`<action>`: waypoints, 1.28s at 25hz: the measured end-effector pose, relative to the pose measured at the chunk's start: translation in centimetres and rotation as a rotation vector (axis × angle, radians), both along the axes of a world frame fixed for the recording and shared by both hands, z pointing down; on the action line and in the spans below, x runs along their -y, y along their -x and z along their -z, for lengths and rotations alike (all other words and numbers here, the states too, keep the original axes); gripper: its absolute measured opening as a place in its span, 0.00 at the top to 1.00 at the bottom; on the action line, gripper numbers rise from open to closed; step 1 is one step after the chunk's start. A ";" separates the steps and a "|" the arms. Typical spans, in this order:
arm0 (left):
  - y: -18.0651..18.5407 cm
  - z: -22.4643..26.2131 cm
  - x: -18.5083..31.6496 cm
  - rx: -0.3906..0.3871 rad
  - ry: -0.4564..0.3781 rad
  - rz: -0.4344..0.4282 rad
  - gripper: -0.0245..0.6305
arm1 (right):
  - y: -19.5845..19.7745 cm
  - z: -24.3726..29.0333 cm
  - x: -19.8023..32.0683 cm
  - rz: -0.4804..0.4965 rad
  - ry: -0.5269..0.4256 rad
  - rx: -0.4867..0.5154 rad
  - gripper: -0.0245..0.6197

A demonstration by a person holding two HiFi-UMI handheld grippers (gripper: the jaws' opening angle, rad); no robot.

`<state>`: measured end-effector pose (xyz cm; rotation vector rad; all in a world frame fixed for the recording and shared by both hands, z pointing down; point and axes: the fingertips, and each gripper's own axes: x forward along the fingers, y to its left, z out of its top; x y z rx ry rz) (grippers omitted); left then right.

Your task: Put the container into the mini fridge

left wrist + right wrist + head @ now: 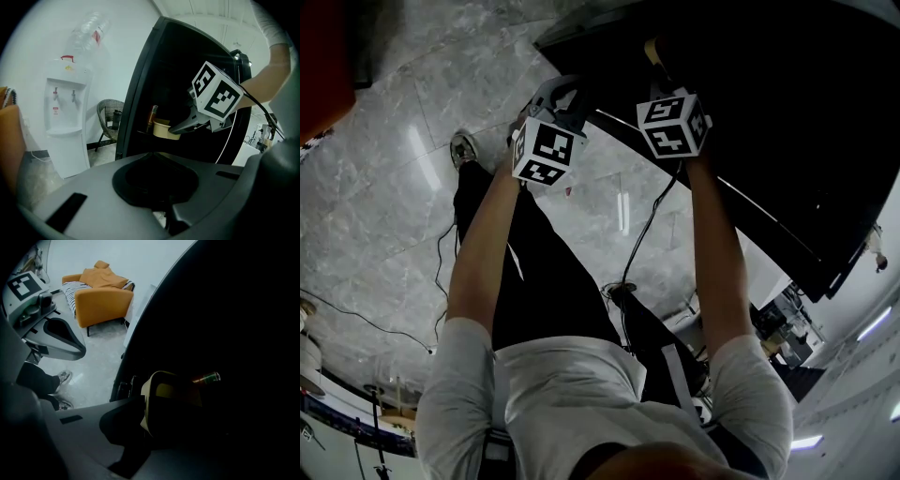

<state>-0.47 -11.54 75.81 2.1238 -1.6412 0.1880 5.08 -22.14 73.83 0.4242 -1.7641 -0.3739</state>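
A pale yellow container point(157, 397) hangs inside the dark opening of the black mini fridge point(154, 65). My right gripper point(143, 414) is shut on its near wall. From the left gripper view, the same container point(164, 129) shows at the tip of the right gripper point(177, 128), just past the fridge's front edge. A bottle point(206, 378) stands deeper inside the fridge, beyond the container. My left gripper point(161, 216) is held back outside the fridge, jaws together and holding nothing. In the head view both marker cubes show, left point(547, 150) and right point(673, 124).
A white water dispenser point(65, 117) and a wicker chair point(108, 117) stand left of the fridge. An orange sofa point(101, 298) sits across the grey tiled floor point(384, 187). Cables trail by the person's feet point(464, 148).
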 end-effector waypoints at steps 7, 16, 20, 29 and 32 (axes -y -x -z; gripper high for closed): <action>-0.4 -0.2 -0.3 -0.005 0.009 -0.003 0.94 | -1.0 0.1 0.9 -0.038 -0.028 -0.007 0.88; -1.0 -0.7 -0.8 -0.024 0.017 0.006 0.95 | -1.6 0.4 1.5 -0.050 -0.043 0.023 0.72; -1.1 -0.4 -0.9 -0.025 0.016 0.008 0.95 | -1.5 1.2 1.3 -0.055 -0.057 0.054 0.71; 1.1 2.8 -1.0 -0.080 -0.007 0.067 0.95 | 0.2 5.3 0.1 -0.066 -0.131 0.174 0.71; 2.0 3.6 -1.7 -0.021 0.007 0.084 0.94 | 1.4 7.6 -1.2 -0.076 -0.159 0.255 0.71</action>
